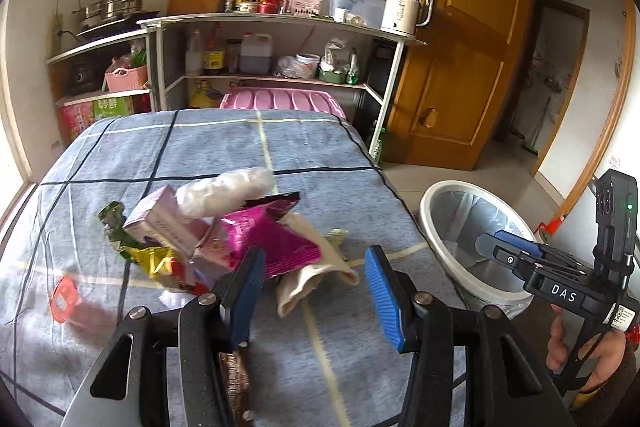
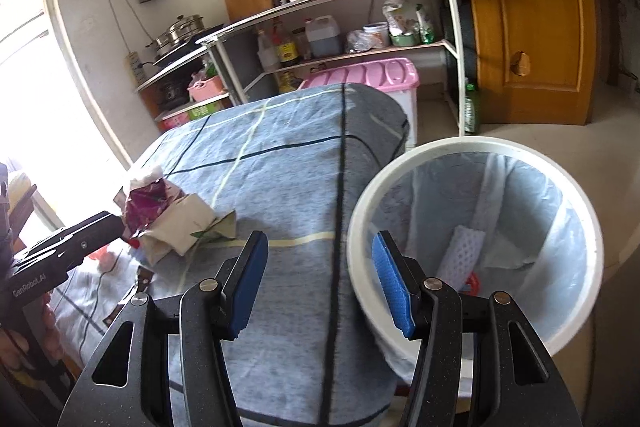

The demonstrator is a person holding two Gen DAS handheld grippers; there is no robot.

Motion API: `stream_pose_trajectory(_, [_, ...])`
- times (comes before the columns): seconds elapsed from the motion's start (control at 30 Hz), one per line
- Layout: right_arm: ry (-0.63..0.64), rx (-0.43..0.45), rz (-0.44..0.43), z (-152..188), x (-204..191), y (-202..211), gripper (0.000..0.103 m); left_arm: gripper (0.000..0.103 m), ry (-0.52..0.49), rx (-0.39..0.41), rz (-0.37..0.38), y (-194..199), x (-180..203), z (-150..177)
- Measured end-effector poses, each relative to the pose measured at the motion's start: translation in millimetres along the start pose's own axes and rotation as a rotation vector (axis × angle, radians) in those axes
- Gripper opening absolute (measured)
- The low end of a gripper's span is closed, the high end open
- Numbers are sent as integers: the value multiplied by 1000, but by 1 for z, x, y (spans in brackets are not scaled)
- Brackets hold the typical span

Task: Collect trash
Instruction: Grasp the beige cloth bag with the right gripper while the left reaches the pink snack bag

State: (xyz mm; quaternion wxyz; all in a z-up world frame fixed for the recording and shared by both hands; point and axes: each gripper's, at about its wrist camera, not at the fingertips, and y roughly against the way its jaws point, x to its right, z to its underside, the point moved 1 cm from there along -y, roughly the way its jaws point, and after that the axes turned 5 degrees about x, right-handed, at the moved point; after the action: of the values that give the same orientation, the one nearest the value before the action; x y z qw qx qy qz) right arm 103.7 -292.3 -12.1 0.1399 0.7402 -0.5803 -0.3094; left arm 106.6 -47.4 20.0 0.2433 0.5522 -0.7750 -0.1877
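Taking the white bin (image 1: 440, 203) as the landmark, the trash lies in a loose heap on the blue checked cloth (image 1: 200, 151) to its left. Farthest from the bin is a red scrap (image 1: 64, 297), flat and thin, likely hard to pinch off the cloth. Next come green and gold foil wrappers (image 1: 154, 257), a lilac carton (image 1: 158, 223) and a white foam sleeve (image 1: 224, 193): all look light, the foil slick and crinkly, the carton stiff enough to grip across its edges. Nearer the bin, a magenta packet (image 1: 276, 239) overlaps a beige paper bag (image 1: 308, 279), both soft; a raised fold is the best hold. The left gripper (image 1: 316, 291) hovers over that bag, jaws partly spread, nothing between them. The right gripper (image 2: 320, 283) is beside the bin's rim, jaws likewise apart and empty. Inside the bin lie a foam net sleeve (image 2: 460, 251) and something red
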Motion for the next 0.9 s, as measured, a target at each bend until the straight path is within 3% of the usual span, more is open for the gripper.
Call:
stream_pose_trajectory(0.13, [49, -32, -62, 3, -38, -21, 56, 52, 46, -20, -74, 0, -36, 5])
stream_pose_trajectory(0.33, [158, -81, -116, 11, -83, -46, 56, 52, 97, -18, -105, 6, -74, 13])
stream_pose_trajectory(0.57, [189, -117, -158, 17, -100, -66, 56, 52, 160, -23, -125, 12, -109, 21])
stream_pose_trajectory(0.83, [182, -109, -174, 13, -113, -76, 56, 53, 185, -13, -112, 17, -121, 23])
stream_pose_trajectory(0.9, [202, -105, -113, 13, -115, -79, 56, 53, 187, -16, -111, 17, -123, 24])
